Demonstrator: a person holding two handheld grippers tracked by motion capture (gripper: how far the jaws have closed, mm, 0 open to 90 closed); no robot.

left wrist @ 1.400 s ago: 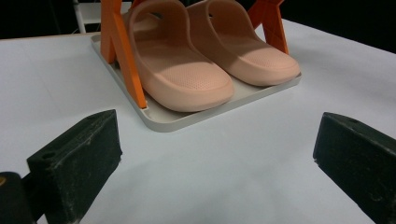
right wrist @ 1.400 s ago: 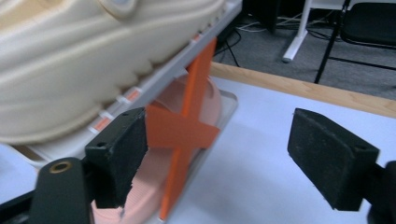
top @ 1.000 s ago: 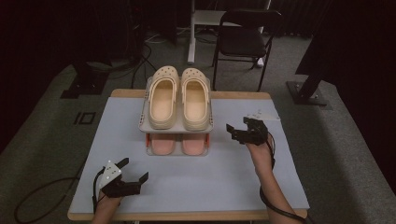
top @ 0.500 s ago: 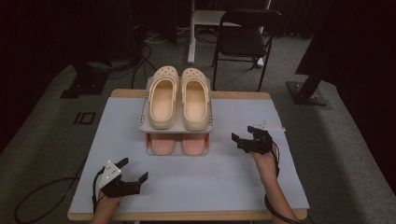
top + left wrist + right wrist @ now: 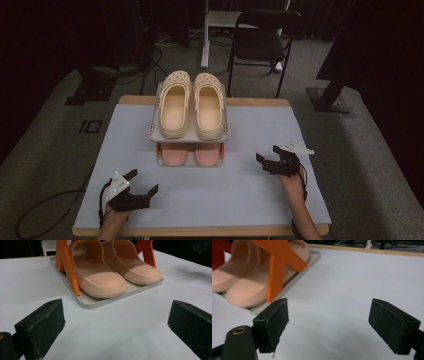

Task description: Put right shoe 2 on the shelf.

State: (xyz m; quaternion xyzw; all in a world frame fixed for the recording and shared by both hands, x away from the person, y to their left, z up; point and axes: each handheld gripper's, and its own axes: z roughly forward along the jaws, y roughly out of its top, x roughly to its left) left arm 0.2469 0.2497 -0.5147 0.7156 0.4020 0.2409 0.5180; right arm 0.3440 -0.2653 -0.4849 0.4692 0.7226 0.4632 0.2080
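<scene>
Pink slippers (image 5: pixel 117 272) sit on shoe rack (image 5: pixel 190 135) bottom shelf, cream clogs (image 5: pixel 191 105) on top. Left gripper (image 5: pixel 140 184) near rack's front-left, right gripper (image 5: pixel 267 159) just right; both jaws wide, empty.

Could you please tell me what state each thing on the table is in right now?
Left claw: open, empty.
Right claw: open, empty.
Cream clogs: paired on the rack's top shelf.
Pink slippers: paired on the bottom tray.
Rack: upright on the table.
</scene>
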